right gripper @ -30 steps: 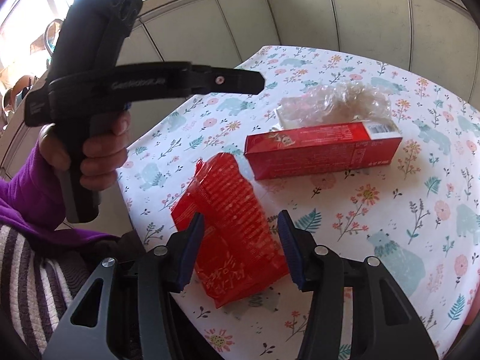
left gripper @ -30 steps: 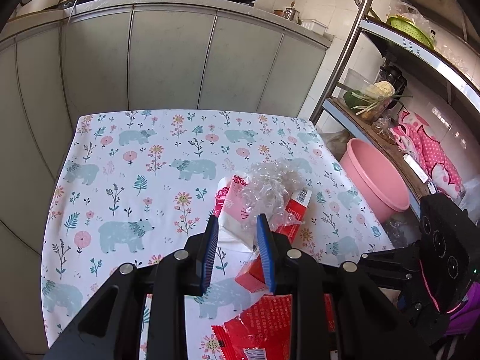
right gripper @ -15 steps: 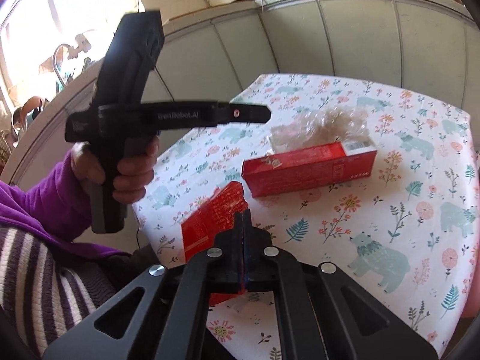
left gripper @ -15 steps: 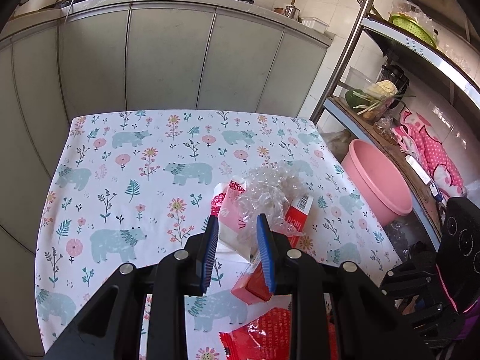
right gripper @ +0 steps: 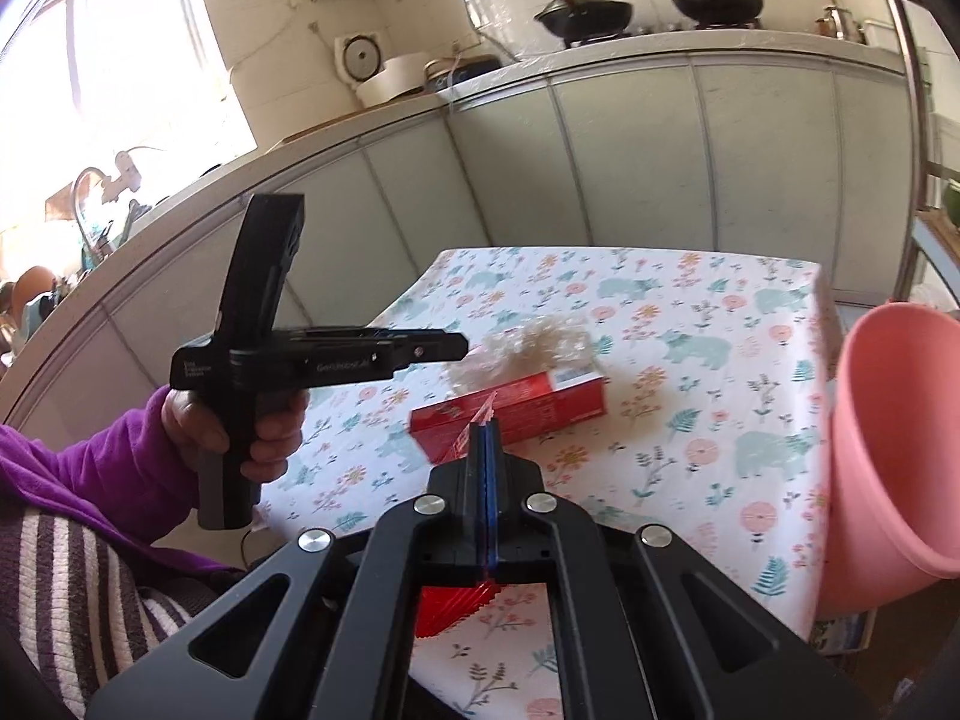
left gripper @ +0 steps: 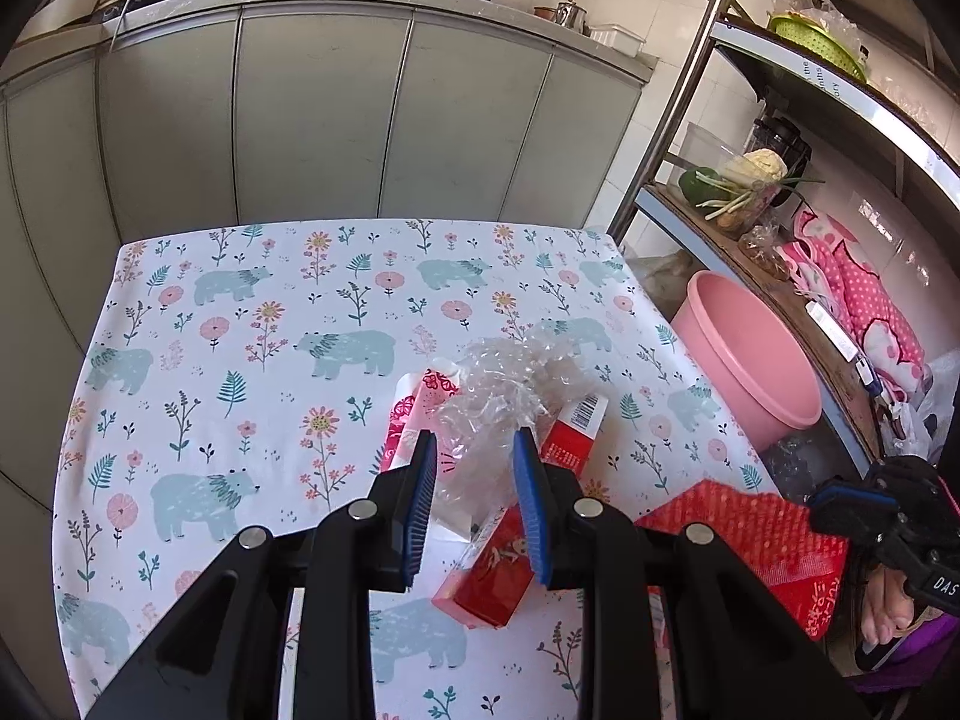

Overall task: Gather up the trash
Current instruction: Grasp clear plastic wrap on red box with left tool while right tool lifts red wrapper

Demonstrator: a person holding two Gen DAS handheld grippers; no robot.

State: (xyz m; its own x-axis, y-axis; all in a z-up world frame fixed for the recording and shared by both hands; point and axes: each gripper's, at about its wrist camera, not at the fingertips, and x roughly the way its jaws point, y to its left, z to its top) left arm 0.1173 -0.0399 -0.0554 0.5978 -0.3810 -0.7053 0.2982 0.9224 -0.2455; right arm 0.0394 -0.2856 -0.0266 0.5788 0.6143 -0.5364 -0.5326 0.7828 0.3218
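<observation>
My right gripper is shut on a red snack wrapper and holds it lifted off the table; the wrapper also shows in the left wrist view, pinched by that gripper. My left gripper is open and hovers above a crumpled clear plastic bag, a red carton and a pink-and-white wrapper on the floral tablecloth. In the right wrist view the left gripper sits above the clear bag and red carton.
A pink plastic basin stands just off the table's right edge and shows close by in the right wrist view. A metal shelf rack with vegetables is behind it. Grey kitchen cabinets run along the far side.
My right gripper shut on the red wrapper and lifted it off the table, swinging right towards the pink basin. My left gripper stayed open, drawing back slightly above the clear bag.
</observation>
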